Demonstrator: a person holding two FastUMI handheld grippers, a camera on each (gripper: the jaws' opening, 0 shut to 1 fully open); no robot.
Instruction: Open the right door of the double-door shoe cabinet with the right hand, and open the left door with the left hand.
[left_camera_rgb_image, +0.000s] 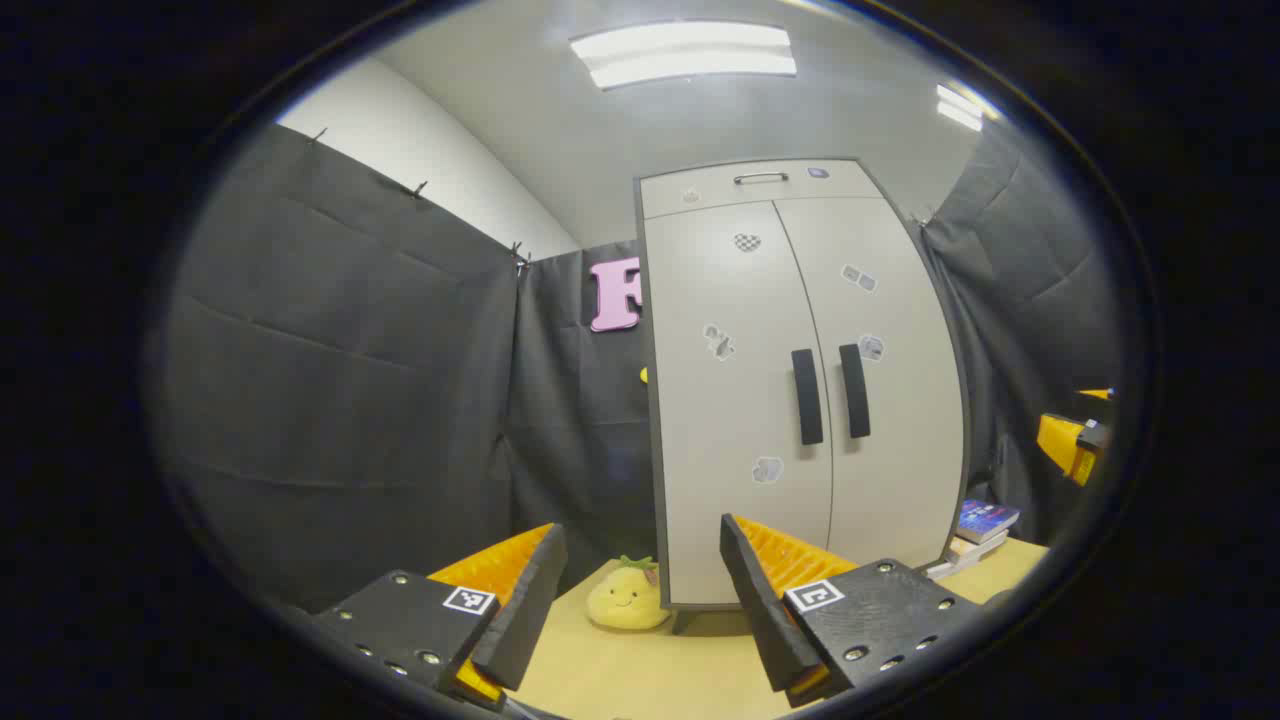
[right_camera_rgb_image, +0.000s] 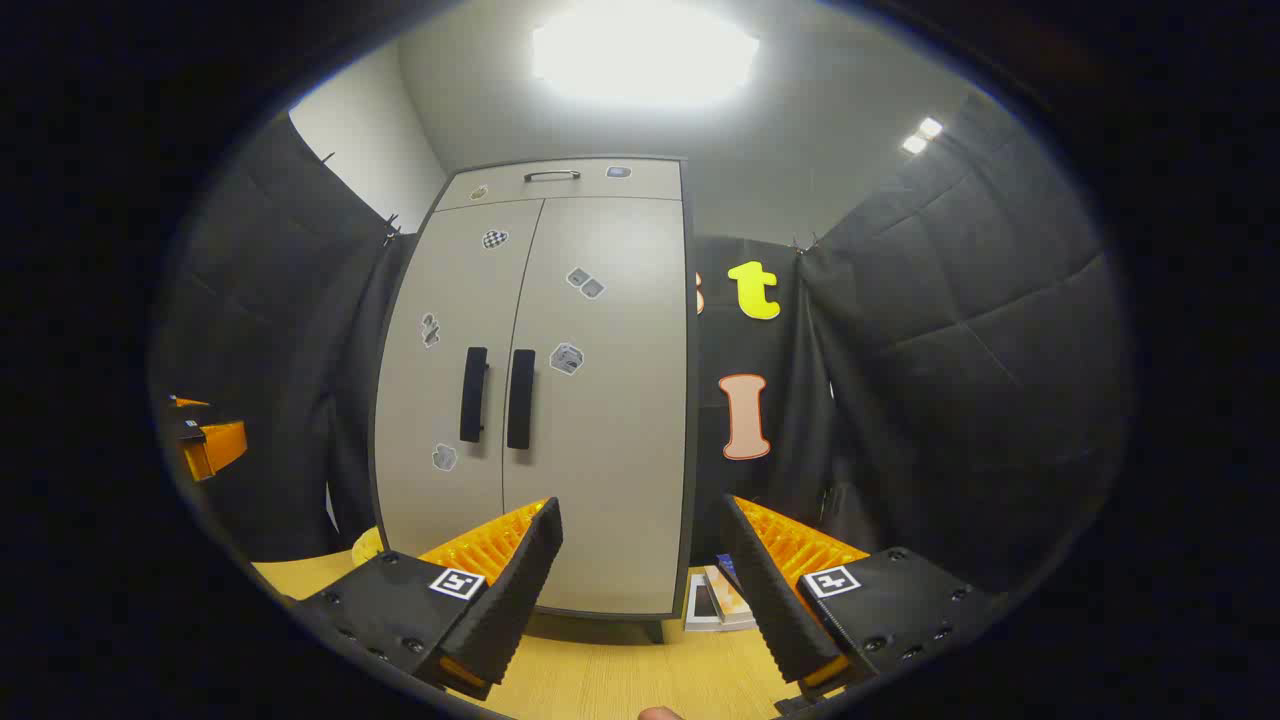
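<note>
Left jaws (left_camera_rgb_image: 640, 570): mine, spread wide with nothing between them, well short of the shoe cabinet (left_camera_rgb_image: 800, 380) and aimed at its lower left corner.
Plush toy (left_camera_rgb_image: 627, 597): yellow and smiling, on the bench (left_camera_rgb_image: 640, 680) just left of the cabinet's foot.
Left door (left_camera_rgb_image: 740, 400): shut flush, its dark upright left handle (left_camera_rgb_image: 807, 396) hard against the centre seam.
Right door (left_camera_rgb_image: 890, 390): shut too, its right handle (left_camera_rgb_image: 854, 391) just across the seam from the other one.
Books (left_camera_rgb_image: 985, 525): stacked on the bench at the cabinet's right foot.
Right jaws (right_camera_rgb_image: 645, 580): also mine, gaping wide and holding nothing, well back from the cabinet and pointed at its lower right corner.
Top drawer (right_camera_rgb_image: 560, 182): above both doors, closed.
</note>
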